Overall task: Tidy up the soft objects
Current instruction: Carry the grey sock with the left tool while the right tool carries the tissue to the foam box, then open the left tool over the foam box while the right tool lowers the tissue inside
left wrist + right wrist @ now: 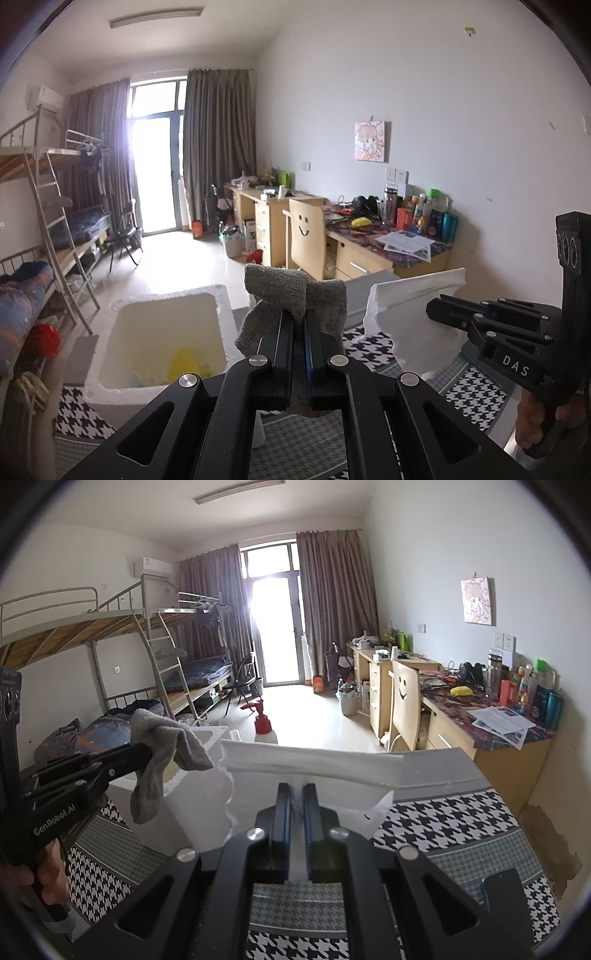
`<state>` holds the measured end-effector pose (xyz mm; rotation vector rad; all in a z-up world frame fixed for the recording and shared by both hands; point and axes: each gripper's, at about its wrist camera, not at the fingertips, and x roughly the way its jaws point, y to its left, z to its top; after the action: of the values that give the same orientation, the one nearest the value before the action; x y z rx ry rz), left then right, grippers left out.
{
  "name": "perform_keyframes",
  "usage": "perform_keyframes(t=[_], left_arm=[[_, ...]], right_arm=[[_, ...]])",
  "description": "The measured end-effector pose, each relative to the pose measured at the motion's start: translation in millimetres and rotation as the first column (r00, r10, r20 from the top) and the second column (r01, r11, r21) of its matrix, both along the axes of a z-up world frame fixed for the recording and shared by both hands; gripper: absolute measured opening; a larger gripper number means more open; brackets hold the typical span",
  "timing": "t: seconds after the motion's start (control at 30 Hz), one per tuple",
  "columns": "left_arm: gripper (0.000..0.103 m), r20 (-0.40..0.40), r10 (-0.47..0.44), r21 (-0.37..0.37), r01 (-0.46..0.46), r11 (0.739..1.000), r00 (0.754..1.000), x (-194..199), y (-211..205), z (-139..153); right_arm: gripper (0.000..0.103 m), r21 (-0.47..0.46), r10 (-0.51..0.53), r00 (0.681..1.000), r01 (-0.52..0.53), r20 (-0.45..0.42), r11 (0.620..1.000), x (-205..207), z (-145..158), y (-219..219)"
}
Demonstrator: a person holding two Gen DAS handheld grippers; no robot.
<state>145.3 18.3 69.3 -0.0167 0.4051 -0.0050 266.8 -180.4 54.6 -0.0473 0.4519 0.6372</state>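
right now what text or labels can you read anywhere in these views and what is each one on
"DAS" on the body of the right tongs, seen in the left wrist view.
"GenRobot.AI" on the body of the left tongs, seen in the right wrist view.
A drawn smiley face, not text, on the back of the wooden chair.
Labels on the bottles and print on the papers on the desk are too small to read.

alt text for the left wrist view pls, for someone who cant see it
The left gripper, jaws shut on a gray sock, holds it up beside an open white foam box with something yellow at its bottom. To the right, the right gripper holds a white cloth above a houndstooth-patterned surface, with a dorm room of bunk beds and desks behind.
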Motion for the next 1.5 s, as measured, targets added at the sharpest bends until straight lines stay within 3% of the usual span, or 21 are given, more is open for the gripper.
perform_keyframes(t=[0.6,1.03,1.37,1.47,1.5], left_arm=[[0.005,0.043,0.094,0.007,-0.095,0.995,0.995,0.1,27.6,12.9],[0.005,0.008,0.238,0.012,-0.238,0.971,0.971,14.8,66.2,6.7],[0.005,-0.043,0.275,0.013,-0.275,0.961,0.96,30.3,86.0,-8.4],[0.009,-0.079,0.282,0.006,-0.282,0.959,0.956,36.3,94.1,-16.6],[0.02,-0.092,0.288,-0.001,-0.289,0.957,0.953,37.7,97.7,-19.7]], right_arm=[[0.009,0.006,0.062,0.998,-0.062,0.02,0.998,5.2,11.9,26.7],[0.009,-0.006,0.147,0.989,-0.147,0.02,0.989,8.8,16.7,60.1],[0.009,-0.027,0.167,0.986,-0.167,0.015,0.986,13.3,16.1,81.3],[0.009,-0.031,0.167,0.986,-0.167,0.014,0.986,15.5,16.5,84.5],[0.009,-0.032,0.166,0.986,-0.165,0.015,0.986,16.1,16.7,85.5]])
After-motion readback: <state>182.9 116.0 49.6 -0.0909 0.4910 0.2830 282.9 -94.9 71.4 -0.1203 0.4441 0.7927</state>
